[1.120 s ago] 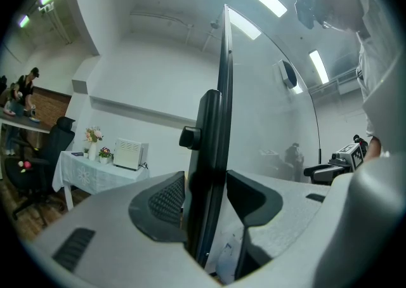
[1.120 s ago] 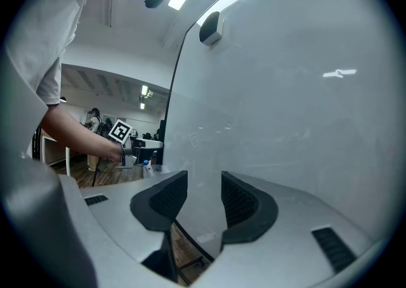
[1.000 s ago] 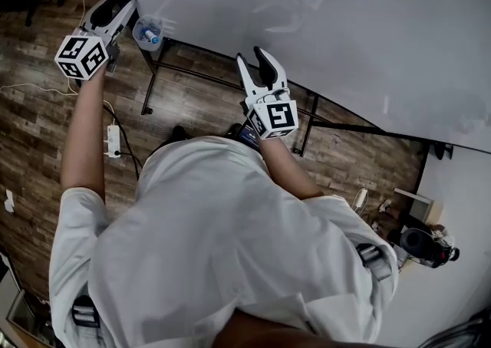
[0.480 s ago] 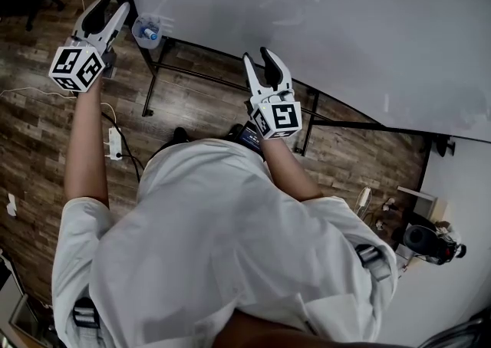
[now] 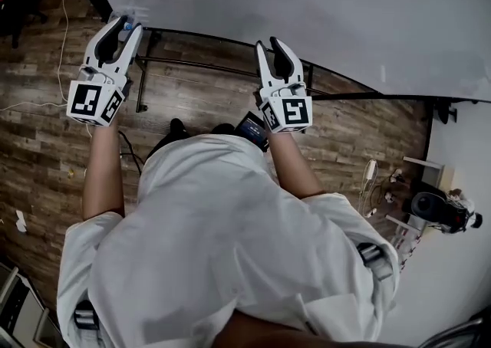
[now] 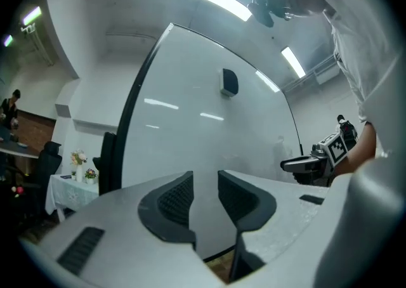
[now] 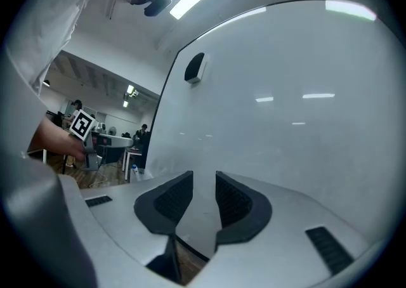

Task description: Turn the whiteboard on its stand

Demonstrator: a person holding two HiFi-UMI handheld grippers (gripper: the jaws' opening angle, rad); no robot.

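The big whiteboard (image 5: pixel 307 9) fills the top of the head view, its lower edge running over the black stand bars (image 5: pixel 192 67). My left gripper (image 5: pixel 127 27) points at that edge near the board's left corner. My right gripper (image 5: pixel 270 47) points at the edge near its middle. Both pairs of jaws are closing, with a gap still between the pads and nothing pressed there. In the left gripper view the board (image 6: pixel 209 115) rises beyond my left gripper (image 6: pixel 205 185), and the right gripper (image 6: pixel 311 165) shows to the side. The right gripper view shows the board (image 7: pixel 285 122) ahead of my right gripper (image 7: pixel 203 185).
A clear cup (image 5: pixel 127 14) with markers hangs by the board's left corner. A white cable (image 5: pixel 31 105) trails over the wood floor (image 5: pixel 46 147). Small dark equipment (image 5: pixel 433 207) and a white box stand at the right by the wall. Desks and people show far off in the gripper views.
Both grippers have moved up to the board's lower edge, the left one swinging right toward the corner. Their jaws have narrowed. The board now fills more of the top of the view.
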